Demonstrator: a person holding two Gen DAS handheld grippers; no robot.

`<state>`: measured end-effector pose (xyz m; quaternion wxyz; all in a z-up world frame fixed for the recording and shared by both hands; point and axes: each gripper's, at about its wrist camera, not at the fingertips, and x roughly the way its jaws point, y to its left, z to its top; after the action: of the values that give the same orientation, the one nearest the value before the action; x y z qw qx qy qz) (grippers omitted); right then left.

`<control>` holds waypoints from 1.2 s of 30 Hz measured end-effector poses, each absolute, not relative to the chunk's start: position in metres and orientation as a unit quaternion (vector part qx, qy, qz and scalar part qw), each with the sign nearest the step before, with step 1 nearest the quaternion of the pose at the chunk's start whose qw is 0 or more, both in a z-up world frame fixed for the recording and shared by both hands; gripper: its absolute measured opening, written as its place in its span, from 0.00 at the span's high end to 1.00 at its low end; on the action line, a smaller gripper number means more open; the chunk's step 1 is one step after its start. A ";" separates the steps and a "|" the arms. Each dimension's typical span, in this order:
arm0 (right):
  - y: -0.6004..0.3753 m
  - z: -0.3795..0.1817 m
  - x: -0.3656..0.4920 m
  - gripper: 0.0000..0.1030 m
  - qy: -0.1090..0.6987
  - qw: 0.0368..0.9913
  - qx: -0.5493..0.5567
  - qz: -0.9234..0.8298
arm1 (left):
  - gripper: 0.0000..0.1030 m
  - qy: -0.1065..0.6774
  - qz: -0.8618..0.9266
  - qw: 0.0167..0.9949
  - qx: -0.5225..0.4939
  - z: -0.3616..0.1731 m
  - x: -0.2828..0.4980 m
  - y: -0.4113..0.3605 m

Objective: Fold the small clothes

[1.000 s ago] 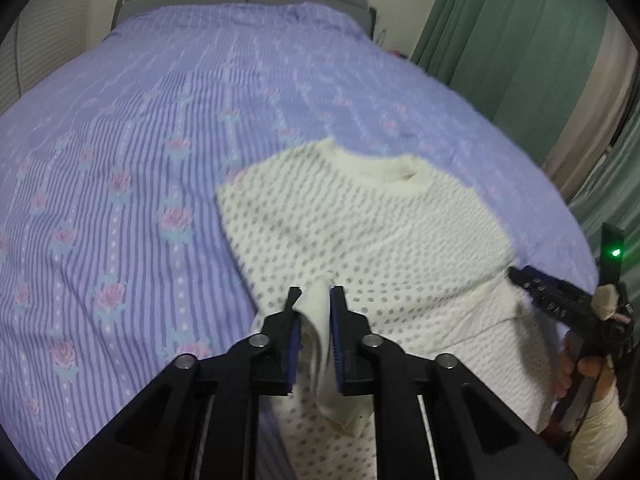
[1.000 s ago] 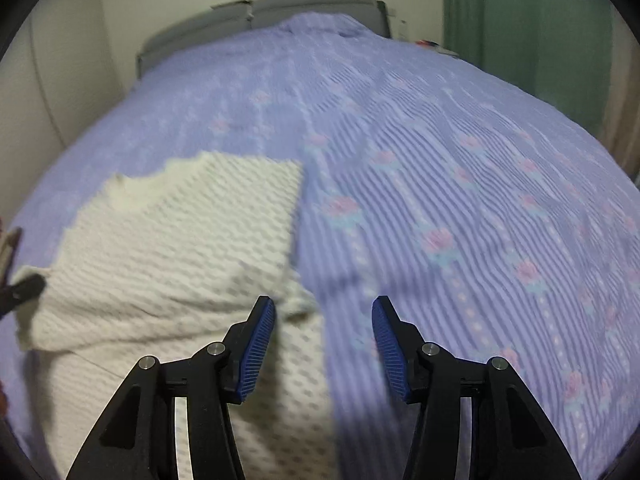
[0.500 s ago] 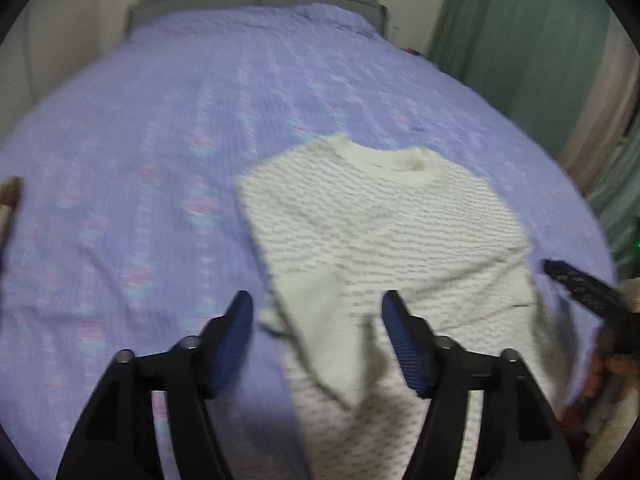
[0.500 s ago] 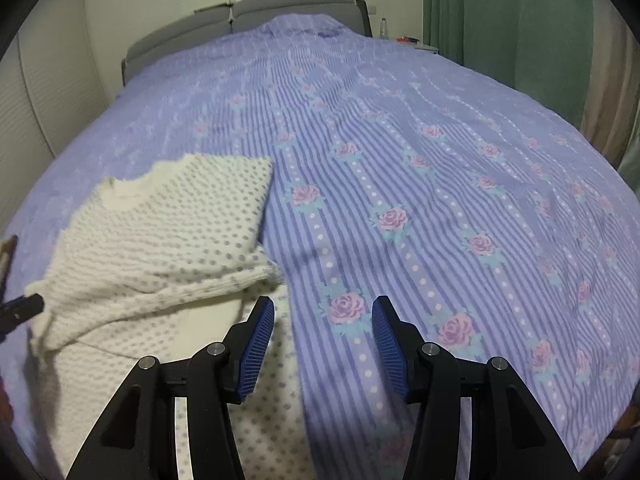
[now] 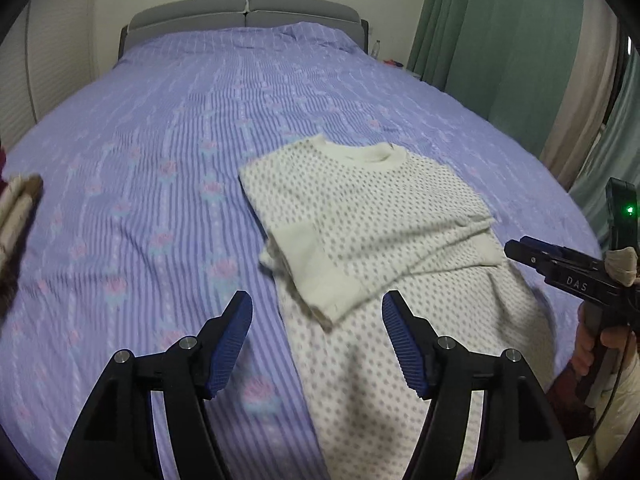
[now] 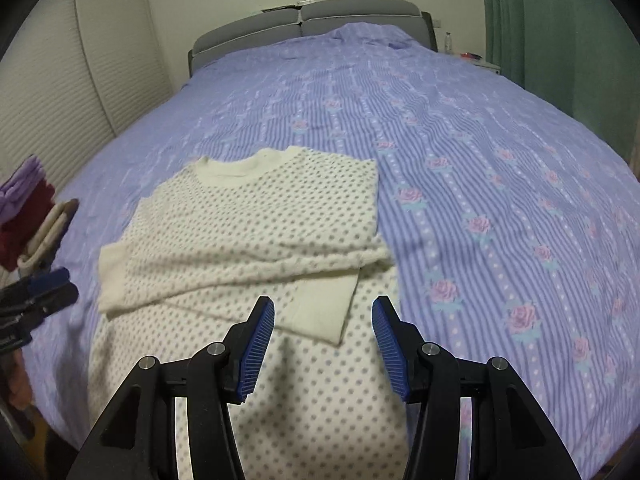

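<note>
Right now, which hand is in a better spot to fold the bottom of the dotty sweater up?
Probably neither alone. Both sleeves already lie across the sweater, and the left gripper and right gripper are both open, each over its own side of the lower half.

A cream sweater (image 5: 360, 220) with grey dots is lying on a lavender bedspread (image 5: 160, 140) showing white stripes and pink roses. Blue ribbed pads (image 6: 256, 344) are lining black gripper fingers. Green curtains (image 5: 500, 32) are hanging beside a grey headboard (image 5: 240, 12).

Bed (image 5: 200, 120) w/ grey headboard (image 5: 244, 12), green curtains (image 5: 500, 32) behind.
</note>
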<state>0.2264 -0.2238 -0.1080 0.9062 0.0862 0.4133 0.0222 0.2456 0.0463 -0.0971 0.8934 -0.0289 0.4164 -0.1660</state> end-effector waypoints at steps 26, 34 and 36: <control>-0.247 -0.114 0.181 0.52 0.420 0.900 0.111 -0.026 | 0.77 0.478 -0.105 0.861 -0.134 -0.129 0.251 0.054; -0.260 -0.099 0.127 0.51 0.412 0.902 0.120 -0.046 | 0.41 0.447 -0.131 0.882 -0.068 -0.099 0.169 0.054; -0.262 -0.097 0.113 0.51 0.413 0.901 0.126 -0.046 | 0.41 0.453 -0.138 0.878 -0.071 -0.102 0.155 0.053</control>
<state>0.1133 -0.2619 -0.0967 0.9009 0.1259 0.4128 -0.0462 0.1548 0.0527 -0.1020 0.8778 -0.0705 0.4533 -0.1379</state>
